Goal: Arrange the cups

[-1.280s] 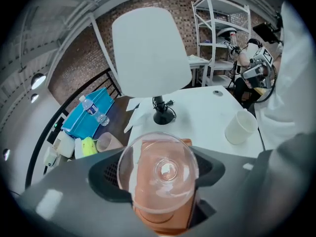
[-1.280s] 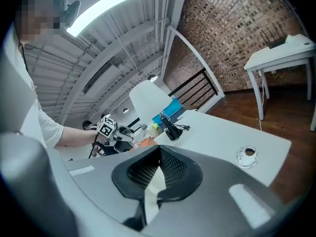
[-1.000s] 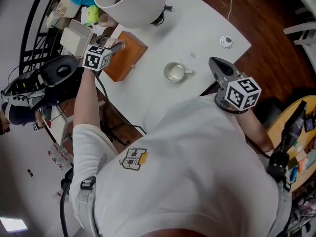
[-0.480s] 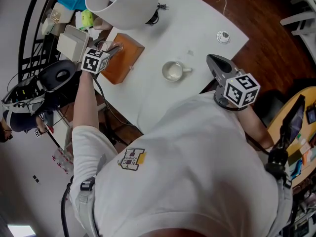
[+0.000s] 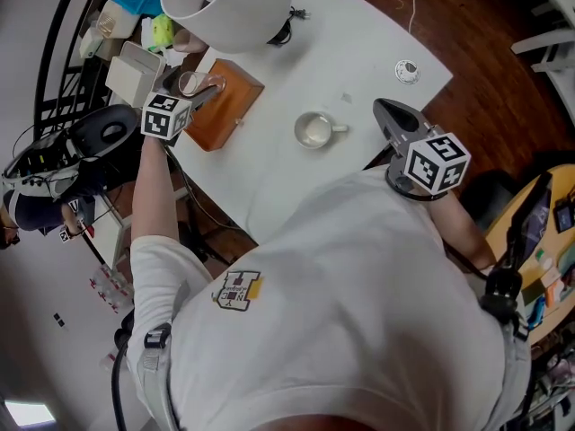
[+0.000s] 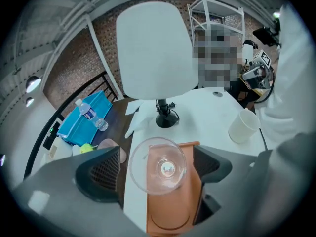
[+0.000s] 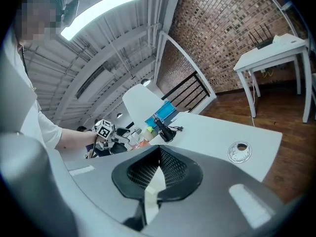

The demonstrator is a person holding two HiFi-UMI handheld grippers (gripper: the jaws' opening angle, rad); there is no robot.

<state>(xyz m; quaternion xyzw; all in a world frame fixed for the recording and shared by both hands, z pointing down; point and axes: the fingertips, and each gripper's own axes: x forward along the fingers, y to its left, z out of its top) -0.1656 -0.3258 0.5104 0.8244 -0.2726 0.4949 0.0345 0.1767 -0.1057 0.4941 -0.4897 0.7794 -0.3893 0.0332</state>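
Observation:
A clear glass cup (image 6: 158, 171) stands upright on the orange-brown tray (image 6: 174, 209) at the table's left edge. My left gripper (image 6: 157, 168) hangs over it with its jaws opening. The glass is between them, and a gap shows at each pad. The head view shows that gripper (image 5: 199, 86) at the glass (image 5: 190, 83) on the tray (image 5: 226, 106). A white cup (image 5: 315, 131) sits mid-table, apart from both grippers, and shows again as the white cup (image 6: 243, 126) to the right. My right gripper (image 5: 388, 115) hovers at the table's near edge, shut with nothing in it (image 7: 157, 171).
A white lamp shade (image 5: 235, 3) on a black base (image 6: 166, 117) stands behind the tray. A small round metal piece (image 5: 407, 70) lies near the table's far right corner. A water bottle on a blue pack (image 6: 88, 113), a white box (image 5: 135, 72) and black gear crowd the left side.
The left jaws have spread away from the glass, which stays standing on the tray. The left gripper has drawn back slightly. The right gripper has not moved.

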